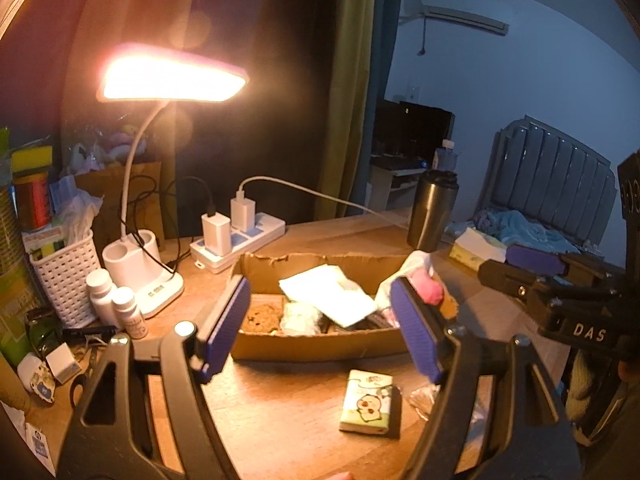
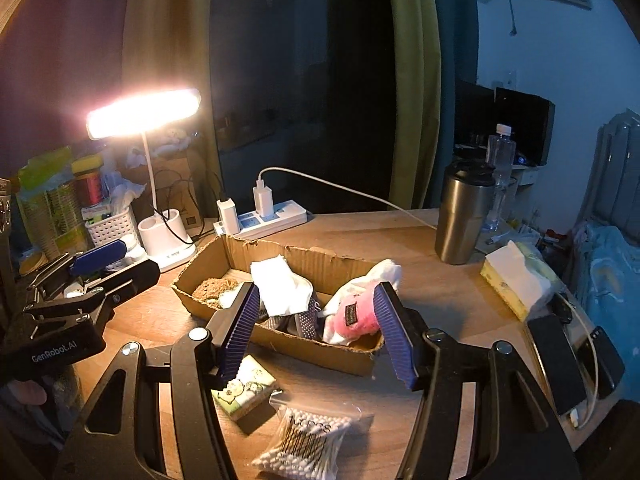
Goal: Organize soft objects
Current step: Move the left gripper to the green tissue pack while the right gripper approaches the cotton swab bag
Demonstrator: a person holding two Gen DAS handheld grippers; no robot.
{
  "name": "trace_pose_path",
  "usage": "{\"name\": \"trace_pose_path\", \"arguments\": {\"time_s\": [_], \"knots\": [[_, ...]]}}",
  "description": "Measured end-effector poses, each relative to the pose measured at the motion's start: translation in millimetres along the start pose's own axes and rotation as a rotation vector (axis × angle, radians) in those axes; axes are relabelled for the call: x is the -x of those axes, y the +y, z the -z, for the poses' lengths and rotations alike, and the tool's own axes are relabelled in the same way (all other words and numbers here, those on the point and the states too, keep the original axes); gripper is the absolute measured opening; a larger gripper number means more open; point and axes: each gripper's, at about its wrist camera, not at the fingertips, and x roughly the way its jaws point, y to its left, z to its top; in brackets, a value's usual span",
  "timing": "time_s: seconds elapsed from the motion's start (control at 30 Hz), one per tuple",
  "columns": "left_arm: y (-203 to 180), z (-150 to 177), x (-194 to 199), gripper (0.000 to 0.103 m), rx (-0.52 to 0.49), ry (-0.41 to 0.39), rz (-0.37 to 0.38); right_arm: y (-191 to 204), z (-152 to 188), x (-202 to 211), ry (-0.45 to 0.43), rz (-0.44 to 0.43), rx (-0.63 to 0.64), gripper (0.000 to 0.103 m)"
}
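Both grippers hang above the wooden table (image 2: 420, 264) with jaws standing wide and nothing between the pads. Seen past the left gripper (image 1: 320, 324), the shallow cardboard box (image 1: 316, 346) lies just beyond the fingertips, its near wall framed by the two blue pads. Inside it, a white folded cloth (image 1: 332, 294) lies across the middle, a brown plush piece (image 1: 262, 316) sits by the left jaw, and a pink plush toy (image 1: 430, 290) rests at the end next to the right jaw — partly hidden behind that pad.

From the right gripper (image 2: 316, 328), the same box sits beyond the jaws, with the pink toy close to the right pad and the white cloth nearer the left pad. Below the jaws, on the near side of the box, a small tissue pack (image 2: 246, 394) with a cartoon print lies flat on the table, and a clear bag of cotton swabs (image 2: 304, 440) lies just beside it — both outside the box.

Well beyond the jaws stand a lit desk lamp (image 2: 144, 114), a power strip (image 2: 276, 216) and a steel tumbler (image 2: 464, 212). A tissue box (image 2: 516, 280) sits off to the right.
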Motion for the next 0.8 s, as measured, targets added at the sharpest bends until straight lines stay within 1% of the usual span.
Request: {"name": "trace_pose_path", "arguments": {"time_s": [0.17,0.33,0.43,0.8], "knots": [[-8,3,8,0.074,-0.005,-0.006,0.005,-2,6,14,-0.015,0.004,-0.003,0.063],[-14,11,13,0.074,0.002,-0.007,0.009,-3,17,21,-0.008,0.003,-0.007,0.063],[-17,19,14,0.074,0.019,0.003,0.011,-4,26,23,0.006,0.001,-0.005,0.063],[-25,47,15,0.074,0.027,0.045,0.008,-3,56,22,0.054,-0.008,-0.009,0.063]]}}
